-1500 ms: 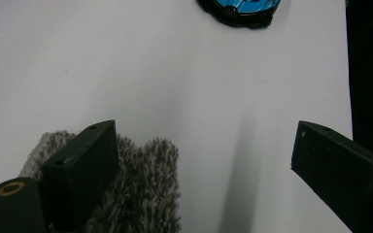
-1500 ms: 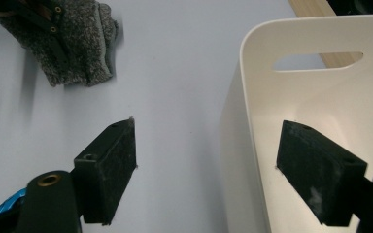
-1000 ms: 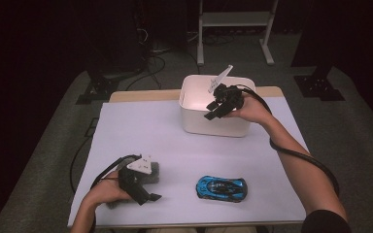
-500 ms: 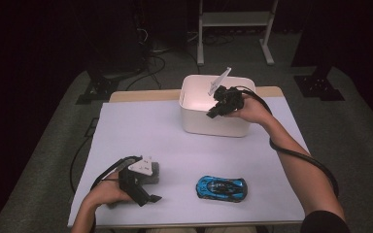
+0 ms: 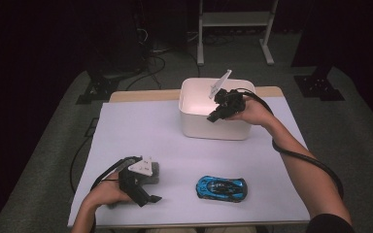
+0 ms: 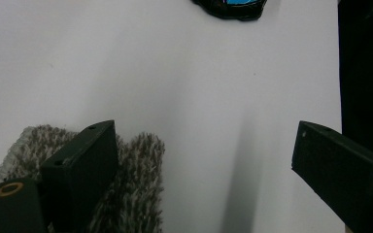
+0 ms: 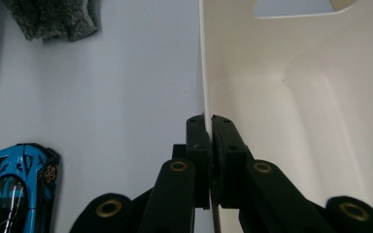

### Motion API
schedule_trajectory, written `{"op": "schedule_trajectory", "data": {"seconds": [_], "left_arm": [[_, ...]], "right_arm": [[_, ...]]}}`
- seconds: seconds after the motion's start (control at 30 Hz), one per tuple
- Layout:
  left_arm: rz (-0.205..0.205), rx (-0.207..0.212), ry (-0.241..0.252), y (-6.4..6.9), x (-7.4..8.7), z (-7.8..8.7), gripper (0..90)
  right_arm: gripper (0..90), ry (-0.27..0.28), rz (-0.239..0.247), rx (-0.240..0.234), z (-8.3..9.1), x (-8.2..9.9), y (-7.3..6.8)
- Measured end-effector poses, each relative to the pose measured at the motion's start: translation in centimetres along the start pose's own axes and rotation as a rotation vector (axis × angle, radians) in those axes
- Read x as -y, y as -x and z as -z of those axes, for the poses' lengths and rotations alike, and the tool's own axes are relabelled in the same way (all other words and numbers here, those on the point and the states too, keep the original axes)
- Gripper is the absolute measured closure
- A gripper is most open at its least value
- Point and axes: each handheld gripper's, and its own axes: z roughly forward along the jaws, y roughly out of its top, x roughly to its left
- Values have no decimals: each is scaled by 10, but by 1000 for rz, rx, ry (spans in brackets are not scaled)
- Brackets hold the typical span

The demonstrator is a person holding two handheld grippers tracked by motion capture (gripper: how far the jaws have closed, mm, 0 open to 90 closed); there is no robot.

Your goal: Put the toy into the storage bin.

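My right gripper (image 7: 209, 121) has just closed on the near wall of the white bin (image 5: 194, 127) at the table's (image 5: 141, 131) far side. My left gripper (image 6: 201, 155) rests wide open beside the grey cloth (image 6: 141, 184).

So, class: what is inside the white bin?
The bin looks empty along its visible inner walls, with a handle cutout. The right gripper, shut on its rim, covers the lower part, so the floor is hidden.
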Motion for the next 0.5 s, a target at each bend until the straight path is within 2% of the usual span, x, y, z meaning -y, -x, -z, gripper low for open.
{"op": "schedule_trajectory", "data": {"seconds": [0.5], "left_arm": [[-1,-6,-4,0,-2,-2,88]], "right_arm": [[855,7,28,-44,5,8,-29]]}}
